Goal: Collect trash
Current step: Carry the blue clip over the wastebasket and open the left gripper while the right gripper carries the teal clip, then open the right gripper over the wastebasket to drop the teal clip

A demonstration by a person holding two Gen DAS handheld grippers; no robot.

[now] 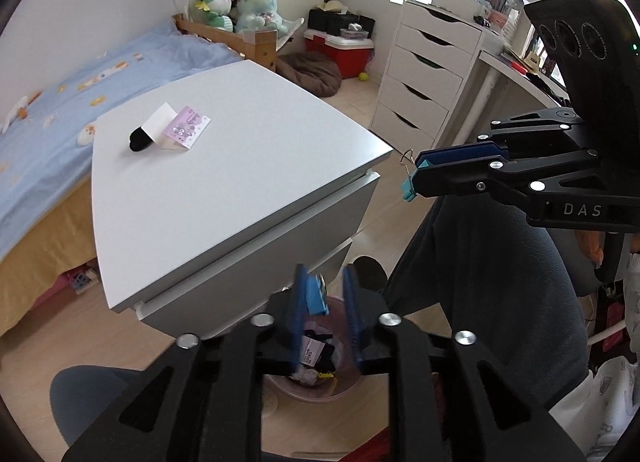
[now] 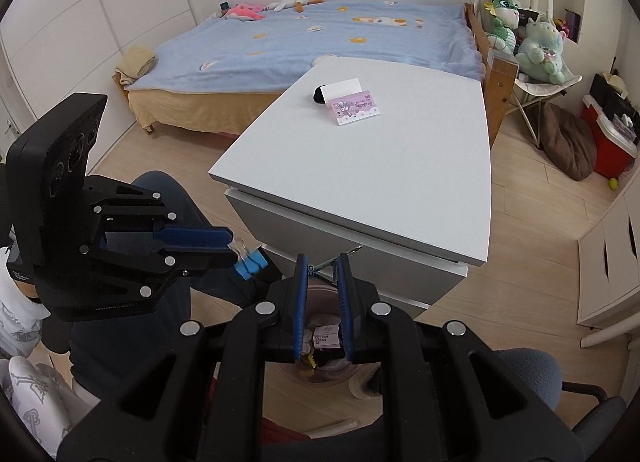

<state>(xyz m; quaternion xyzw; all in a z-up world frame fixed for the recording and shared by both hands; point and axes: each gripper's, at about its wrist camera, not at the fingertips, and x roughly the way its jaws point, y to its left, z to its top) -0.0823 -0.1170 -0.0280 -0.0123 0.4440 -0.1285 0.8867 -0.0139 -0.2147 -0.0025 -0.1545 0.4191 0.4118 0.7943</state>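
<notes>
Both grippers are positioned above a pink waste bin (image 1: 320, 386) standing on the floor just in front of the white drawer unit (image 1: 224, 165), so that anything released should fall into the bin. The bin is already seen to hold discarded items, among them a sock label (image 2: 325, 336).

The left gripper (image 1: 324, 294) is held with its jaws parted. A blue binder clip (image 1: 316, 296) is seen against the left pad; in the right wrist view the same clip (image 2: 250, 264) appears at the fingertips. It cannot be told with certainty whether the clip is pinched or already loose, since the pads do not appear to press on it from both sides. It is judged that this clip is at the point of being dropped.

The right gripper (image 2: 323, 266) is pressed together on a teal binder clip (image 1: 409, 189) by its wire handle, which is seen nipped between the pad tips. This hold is judged to keep the clip secure until the bin is clear for it.

On the drawer unit top, well apart from both grippers, a purple printed card (image 1: 188, 129) and a black sock on a white backing (image 1: 150, 133) lie touching each other. These are judged to be the remaining trash.
</notes>
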